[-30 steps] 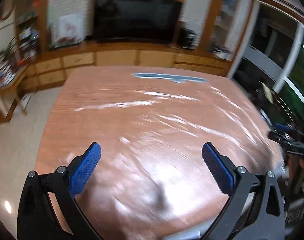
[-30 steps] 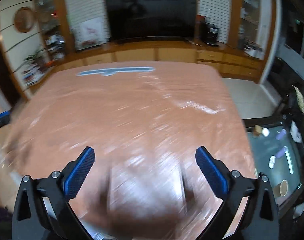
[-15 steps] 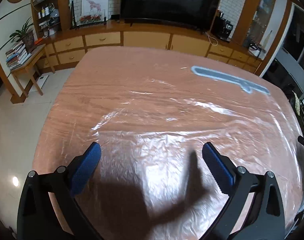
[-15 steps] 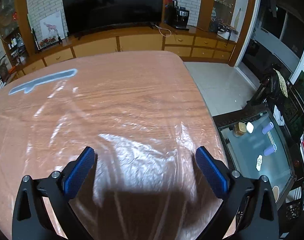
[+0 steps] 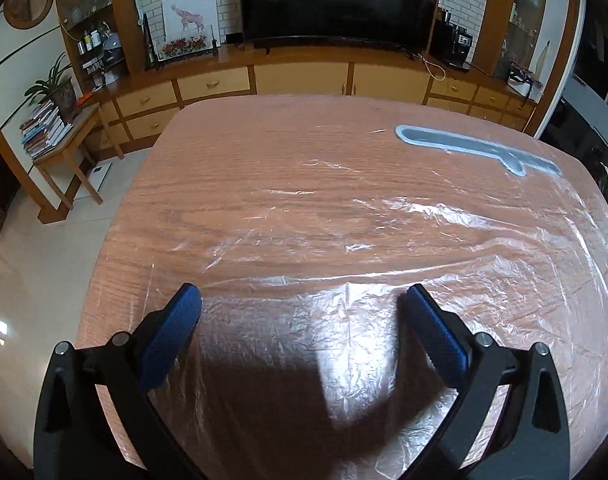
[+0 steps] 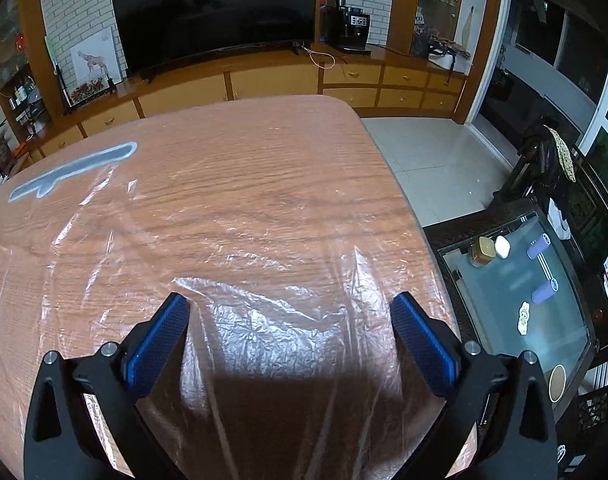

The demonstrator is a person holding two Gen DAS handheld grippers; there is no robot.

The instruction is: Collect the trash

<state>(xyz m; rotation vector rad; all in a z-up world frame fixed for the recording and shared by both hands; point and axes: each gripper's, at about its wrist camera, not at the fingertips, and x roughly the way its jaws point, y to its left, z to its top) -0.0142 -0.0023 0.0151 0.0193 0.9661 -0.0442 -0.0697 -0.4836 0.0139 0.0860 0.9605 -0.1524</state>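
A thin clear plastic sheet [image 5: 344,240] lies spread and wrinkled over the wooden table [image 5: 232,148]; it also shows in the right wrist view [image 6: 264,280]. My left gripper [image 5: 302,300] is open and empty, above the near part of the sheet. My right gripper [image 6: 290,308] is open and empty, above the sheet near the table's right edge [image 6: 408,200]. A grey-blue elongated patch [image 5: 476,148] lies flat at the far side of the table, also seen in the right wrist view [image 6: 72,170]. No other loose trash shows.
A TV [image 5: 340,0] on a long wooden cabinet [image 5: 304,76] stands beyond the table. A small side table with books [image 5: 60,140] is on the left floor. A glass coffee table [image 6: 516,292] with small items sits low to the right.
Both views swung from blurred motion to steady. The left view turned left, so the grey patch shifted right; the right view turned right, so the patch shifted left. Both grippers stayed open.
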